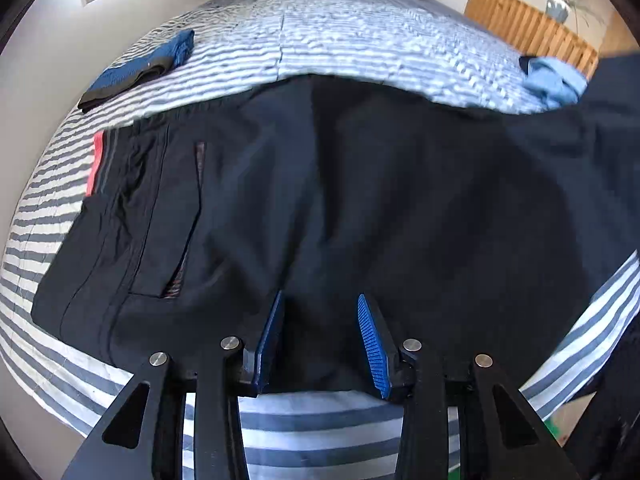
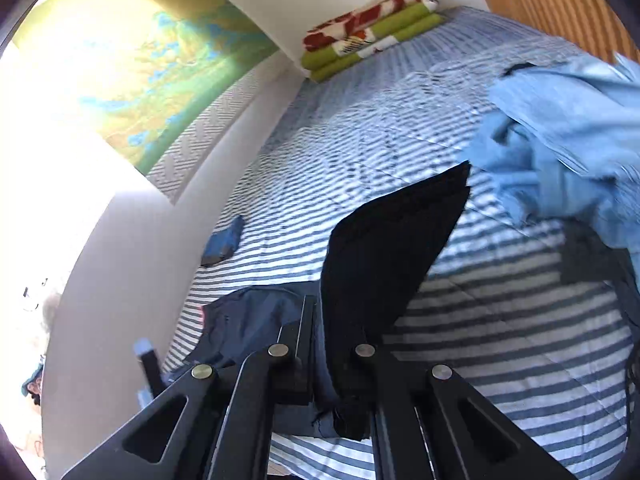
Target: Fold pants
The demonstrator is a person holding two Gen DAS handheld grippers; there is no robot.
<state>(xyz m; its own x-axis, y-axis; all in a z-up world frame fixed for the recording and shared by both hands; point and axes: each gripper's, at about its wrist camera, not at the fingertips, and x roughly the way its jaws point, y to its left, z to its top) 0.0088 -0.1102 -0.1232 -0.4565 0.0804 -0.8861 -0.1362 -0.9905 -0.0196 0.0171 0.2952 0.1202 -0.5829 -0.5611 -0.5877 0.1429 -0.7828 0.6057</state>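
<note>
Dark pants [image 1: 340, 184] are lying across the striped bed [image 1: 304, 40]. The right gripper [image 2: 340, 360] is pinching what is probably a leg end, lifting it; the left gripper [image 1: 320, 340] is hovering spread over the seat. Next, carrying that leg toward the waistband.

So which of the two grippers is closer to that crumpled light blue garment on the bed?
Right. The right gripper, shut on the dark pants, has the light blue garment just ahead of it. The left gripper, open over the pants, sees the garment far across the bed.
</note>
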